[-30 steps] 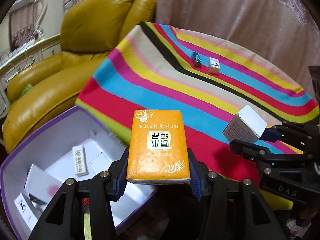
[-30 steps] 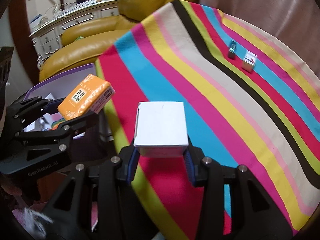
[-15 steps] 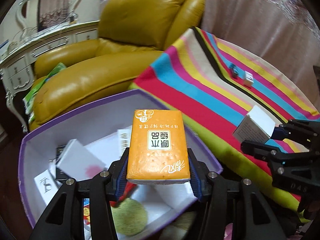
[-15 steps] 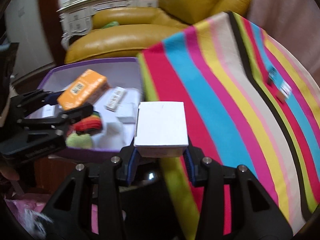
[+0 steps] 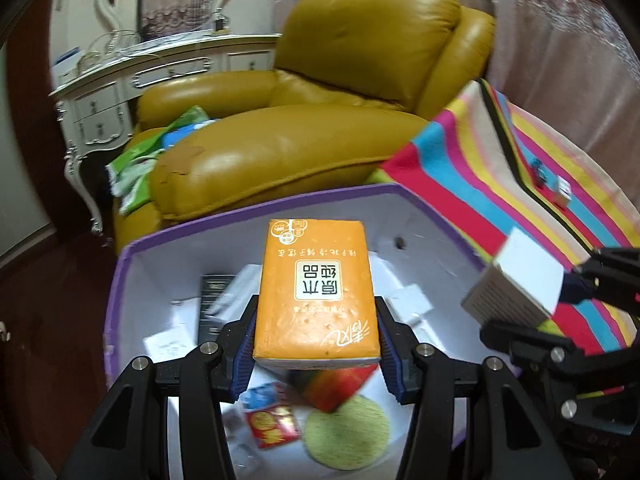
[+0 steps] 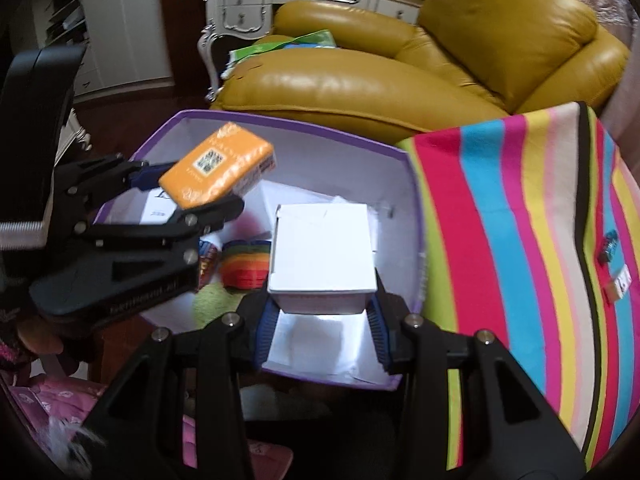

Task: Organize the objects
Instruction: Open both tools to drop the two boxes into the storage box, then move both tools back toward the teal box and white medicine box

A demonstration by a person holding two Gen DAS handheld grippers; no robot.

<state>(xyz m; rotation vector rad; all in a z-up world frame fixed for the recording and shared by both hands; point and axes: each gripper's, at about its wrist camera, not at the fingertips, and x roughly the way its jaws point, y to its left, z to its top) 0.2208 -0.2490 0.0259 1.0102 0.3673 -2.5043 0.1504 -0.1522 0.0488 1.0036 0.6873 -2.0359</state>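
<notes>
Grippers (image 5: 316,344) (image 6: 322,316) — two, one box (image 5: 316,288) (image 6: 322,254) each

Left gripper (image 5: 316,328) points down & fwd. Its two black fingers w/ blue pads (image 5: 243,354) are closed on an orange pack (image 5: 316,292), one pad on each long side. The pack sticks out past the tips, held flat.

Right gripper (image 6: 322,312) points down too, a bit steeper. Its blue pads squeeze a white box (image 6: 323,252) from both sides. The box sits square between the fingers.

The two grippers are side by side, near each other, not touching. Each shows up in the other's view: the left one at the left edge, the right one at the right edge.
</notes>
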